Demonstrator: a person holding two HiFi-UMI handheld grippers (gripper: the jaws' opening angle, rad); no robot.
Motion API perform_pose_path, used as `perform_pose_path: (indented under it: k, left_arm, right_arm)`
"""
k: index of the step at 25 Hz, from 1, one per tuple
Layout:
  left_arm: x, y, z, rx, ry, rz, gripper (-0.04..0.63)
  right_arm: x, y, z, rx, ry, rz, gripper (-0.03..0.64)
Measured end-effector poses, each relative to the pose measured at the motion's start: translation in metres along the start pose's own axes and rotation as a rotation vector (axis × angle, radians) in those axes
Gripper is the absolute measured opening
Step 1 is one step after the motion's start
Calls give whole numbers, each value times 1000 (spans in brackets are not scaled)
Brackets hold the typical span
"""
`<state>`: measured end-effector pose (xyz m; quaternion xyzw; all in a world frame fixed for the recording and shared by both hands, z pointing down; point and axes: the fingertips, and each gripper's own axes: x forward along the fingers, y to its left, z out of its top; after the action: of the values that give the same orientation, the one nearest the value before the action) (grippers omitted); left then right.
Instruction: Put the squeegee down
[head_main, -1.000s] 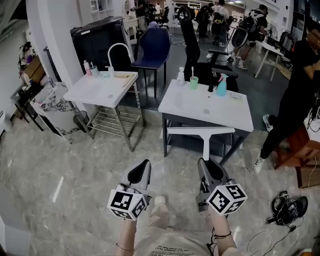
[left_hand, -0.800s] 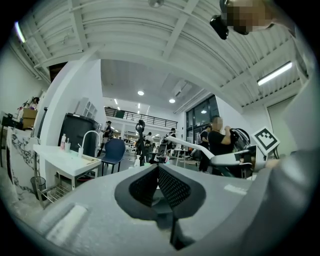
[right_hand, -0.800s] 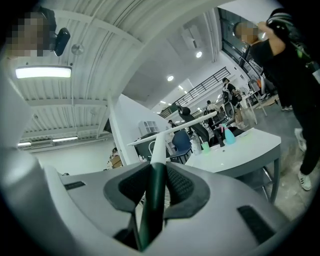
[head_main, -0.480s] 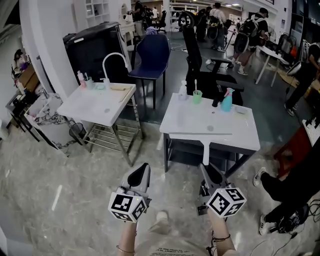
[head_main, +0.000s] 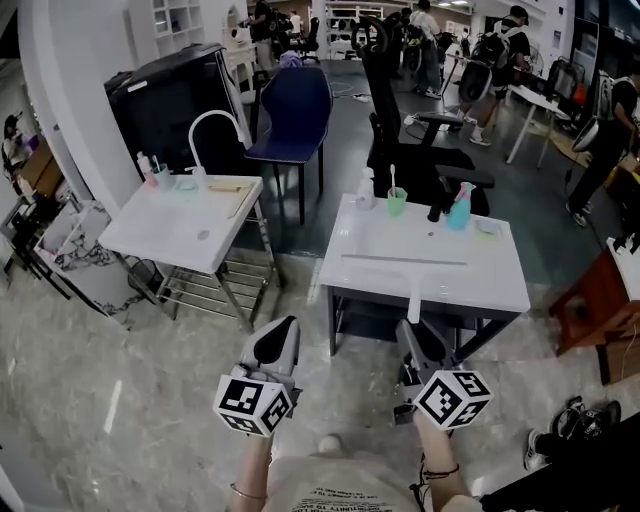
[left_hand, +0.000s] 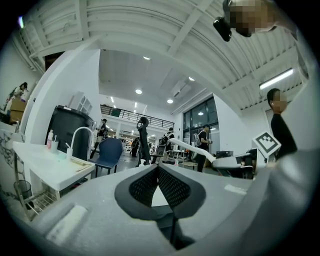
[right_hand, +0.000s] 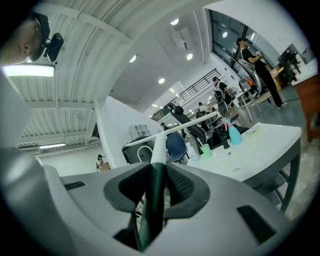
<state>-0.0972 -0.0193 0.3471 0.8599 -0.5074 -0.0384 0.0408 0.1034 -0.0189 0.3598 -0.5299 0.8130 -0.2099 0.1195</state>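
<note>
Closer now, the table (head_main: 487, 285) sits just ahead. My right gripper (head_main: 414, 332) clamps the squeegee (head_main: 413, 292) by its handle, blade seemingly over the tabletop. My left gripper (head_main: 284, 336) is closed and empty. Next I'd lower it, then release.

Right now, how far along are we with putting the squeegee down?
Done: the squeegee is up, with the white table right in front. In hand: the right gripper grips its handle, and the blade looks raised over the tabletop. The left gripper is shut and empty. Left: lower the squeegee onto the table and open the jaws.
</note>
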Motion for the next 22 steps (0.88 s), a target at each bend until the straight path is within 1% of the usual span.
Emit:
perform_pose_path:
  k: [3,10,14,22]
  left_arm:
    - [9,3,-1,2,5,-18,21]
    - [24,11,-14,-29,27,-33,21]
    - [30,21,-24,-41,47,-24,21]
    - [72,54,-28,-30,50,-6,23]
  right_arm:
    - [9,-4,0,3,-6,-11,97]
    - [27,-6,-2,6,2,-16,97]
    - [38,-10,-10,3,19,-16,98]
    - [90,-31,-12,-9,40,4,97]
